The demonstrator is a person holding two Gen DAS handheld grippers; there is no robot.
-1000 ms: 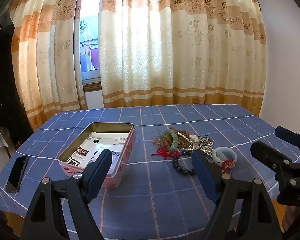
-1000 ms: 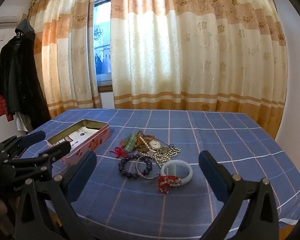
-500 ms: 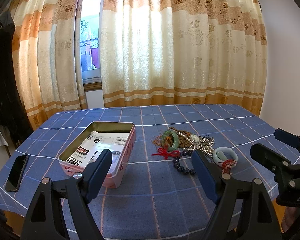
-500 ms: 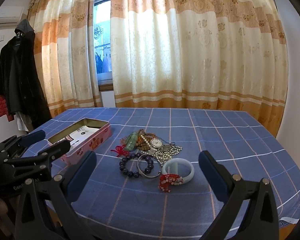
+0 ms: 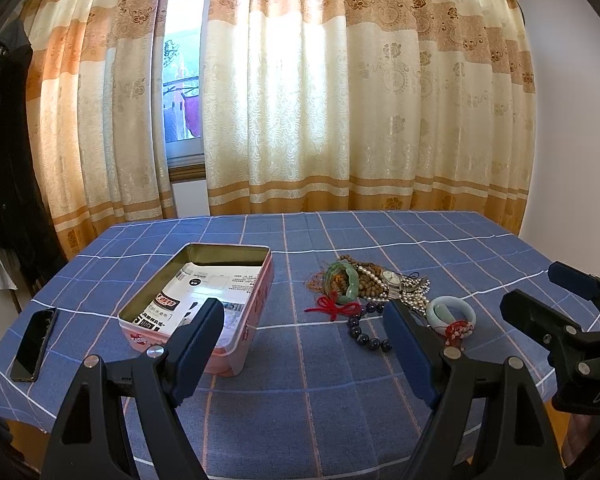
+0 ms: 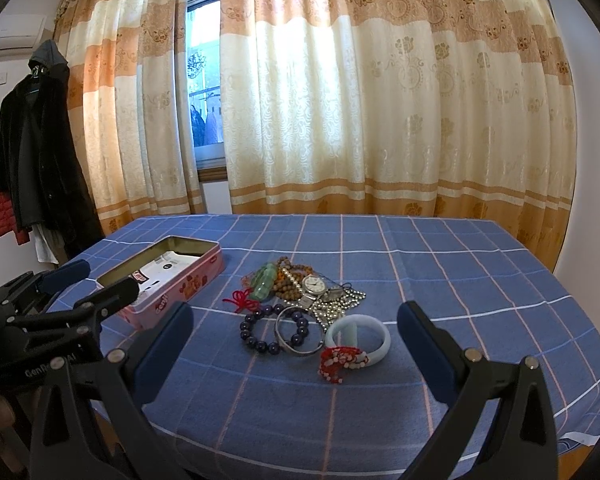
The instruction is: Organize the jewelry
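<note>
A pile of jewelry (image 6: 300,292) lies mid-table: a white jade bangle (image 6: 358,338) with a red bead bracelet (image 6: 342,360), a silver bangle (image 6: 300,336), dark purple beads (image 6: 260,330), a wristwatch (image 6: 314,284), a green bangle (image 5: 342,280) and a red knot (image 5: 334,306). Left of it stands an open pink tin (image 5: 204,300) with printed paper inside. My left gripper (image 5: 306,344) hovers open near the table's front edge, holding nothing. My right gripper (image 6: 294,346) also stands open and empty, short of the pile.
A blue checked cloth covers the table (image 5: 300,392). A black phone (image 5: 34,344) lies at the left edge. Curtains (image 5: 340,100) and a window are behind. Dark coats (image 6: 36,140) hang at the left wall.
</note>
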